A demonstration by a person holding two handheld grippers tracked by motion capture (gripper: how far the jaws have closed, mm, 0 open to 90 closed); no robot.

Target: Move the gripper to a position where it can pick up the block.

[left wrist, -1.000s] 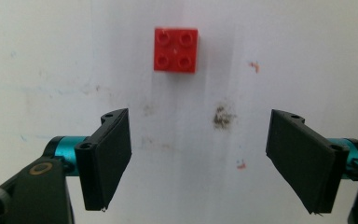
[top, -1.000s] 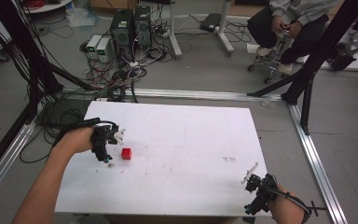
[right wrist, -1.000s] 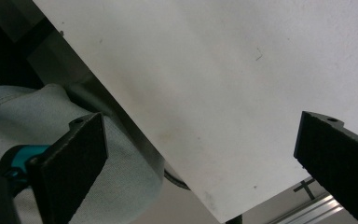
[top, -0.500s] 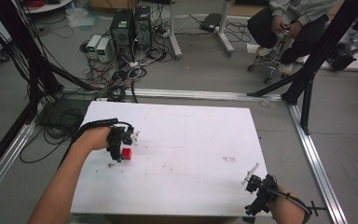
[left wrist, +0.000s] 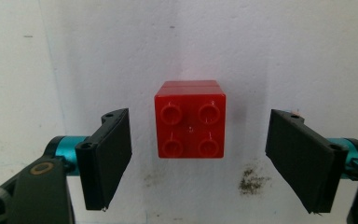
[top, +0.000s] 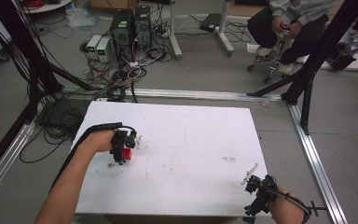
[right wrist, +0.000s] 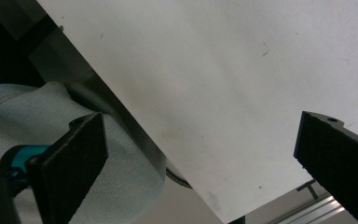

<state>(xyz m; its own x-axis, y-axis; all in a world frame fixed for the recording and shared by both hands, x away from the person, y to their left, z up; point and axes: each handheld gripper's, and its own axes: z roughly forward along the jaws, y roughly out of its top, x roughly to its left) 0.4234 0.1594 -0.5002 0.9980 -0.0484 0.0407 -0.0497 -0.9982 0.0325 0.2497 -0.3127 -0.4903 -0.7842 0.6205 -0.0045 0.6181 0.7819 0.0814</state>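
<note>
Left gripper view showed the left gripper (left wrist: 198, 158) released, jaws wide at 9 and 3 o'clock of a red brick (left wrist: 190, 119) resting studs-up on the white surface (left wrist: 261, 51). Grasping seemed underway; closing came next. Right gripper (top: 259, 195) idled released.

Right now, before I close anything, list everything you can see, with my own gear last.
Brick: one, red, four studs on top, on the table's left part, between the left tongs' open jaws, touching neither.
Table: one, white, scuffed, with dark smudges.
Computer towers: two, dark, on the floor beyond the table, among cables.
Small boxes: two, pale, left of the towers.
Seated person: one, grey top, dark trousers, far right on a wheeled chair.
Metal rails: silver, on the floor around the table.
Left tongs: black, open, over the brick.
Right tongs: black, open, at the table's near right corner, holding nothing.
</note>
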